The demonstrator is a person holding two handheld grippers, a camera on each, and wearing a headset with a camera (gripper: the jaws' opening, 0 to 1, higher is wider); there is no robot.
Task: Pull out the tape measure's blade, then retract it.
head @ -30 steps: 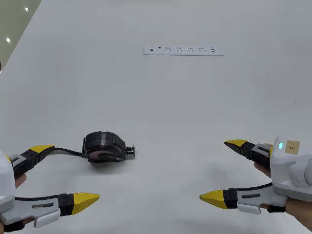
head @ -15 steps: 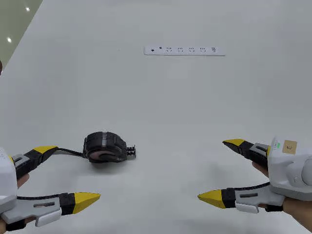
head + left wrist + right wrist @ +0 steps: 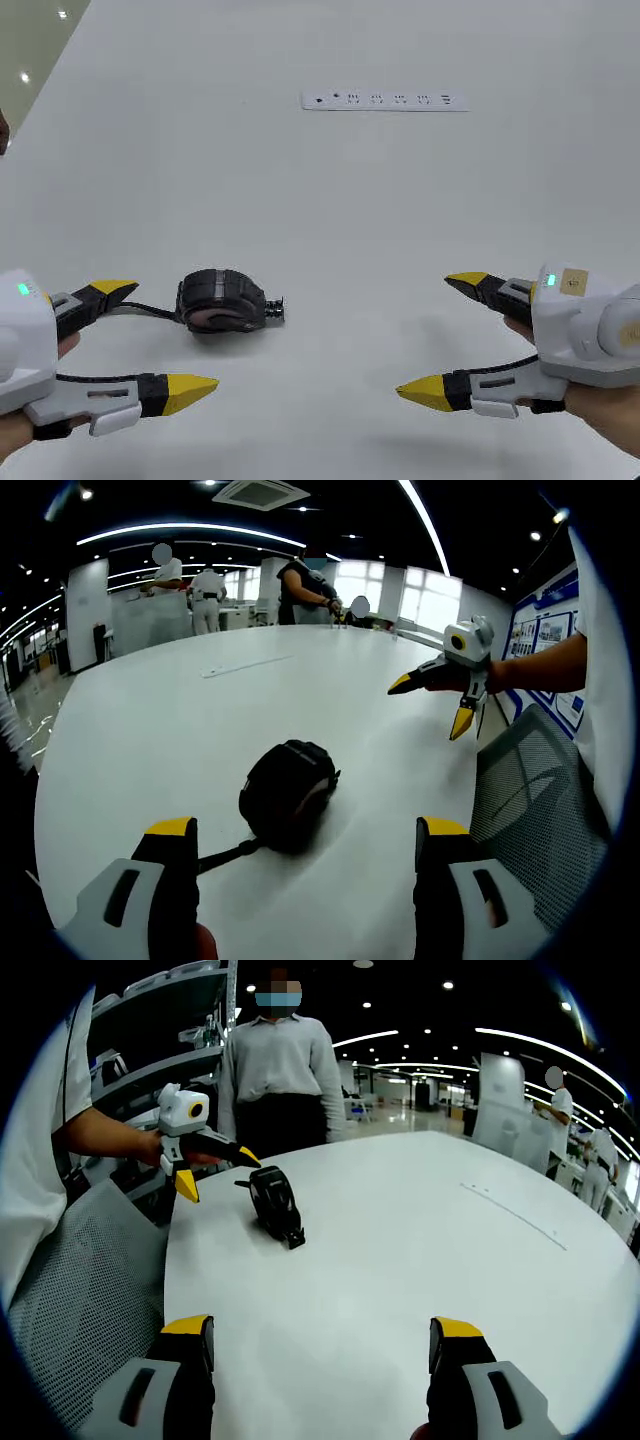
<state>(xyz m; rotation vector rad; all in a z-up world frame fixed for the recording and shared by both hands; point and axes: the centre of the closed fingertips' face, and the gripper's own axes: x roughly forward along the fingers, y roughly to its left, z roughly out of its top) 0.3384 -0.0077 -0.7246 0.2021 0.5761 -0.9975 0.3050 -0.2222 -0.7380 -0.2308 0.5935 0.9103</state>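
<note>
White tabletop (image 3: 350, 200); the right gripper view adds a standing person (image 3: 280, 1070). Black tape measure (image 3: 225, 300) lies retracted; left hand-held gripper (image 3: 175, 335) and right hand-held gripper (image 3: 422, 334) spread.

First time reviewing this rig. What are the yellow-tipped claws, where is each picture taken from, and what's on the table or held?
No robot: a person holds a two-jaw tool in each hand, the left gripper and right gripper. One picture comes from a headset camera looking down; the two round ones from cameras on the grippers. On the white table lie a black tape measure, near the left gripper, and a power strip farther off. Both grippers are open, holding nothing.
</note>
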